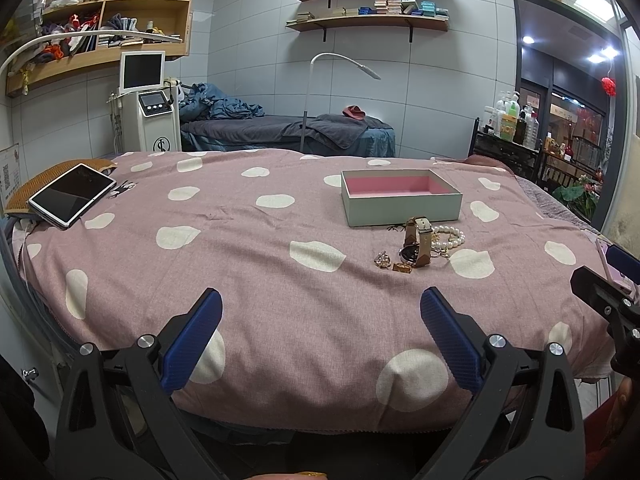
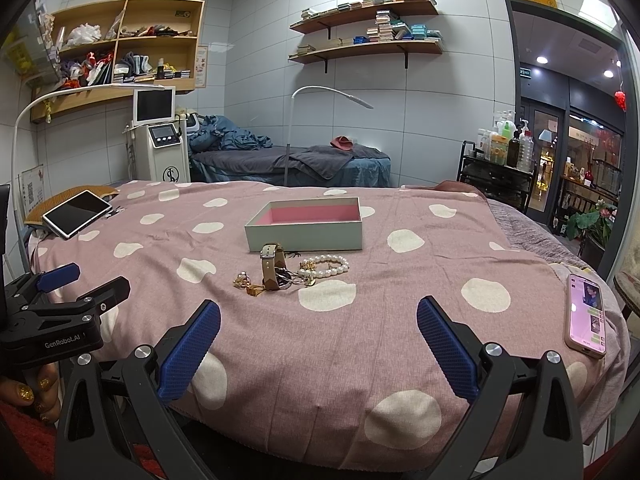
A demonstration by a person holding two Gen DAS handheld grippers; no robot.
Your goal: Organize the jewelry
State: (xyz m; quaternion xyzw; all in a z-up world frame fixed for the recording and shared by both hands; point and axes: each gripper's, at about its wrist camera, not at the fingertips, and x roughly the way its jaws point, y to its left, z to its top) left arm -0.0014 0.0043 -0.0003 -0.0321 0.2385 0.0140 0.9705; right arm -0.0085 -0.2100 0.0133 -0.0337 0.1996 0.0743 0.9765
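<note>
A grey box with a pink lining stands open on the spotted pink bedspread. In front of it lies a small heap of jewelry: a tan-strapped watch, a pearl bracelet, a gold brooch and a small gold piece. My left gripper hovers open over the near edge of the bed, the jewelry ahead and to its right. My right gripper is open too, with the jewelry ahead and slightly left. Neither holds anything.
A tablet rests at the bed's far left corner. A pink phone lies at the right edge. Beyond the bed are a white machine, a floor lamp, a second bed and a bottle cart.
</note>
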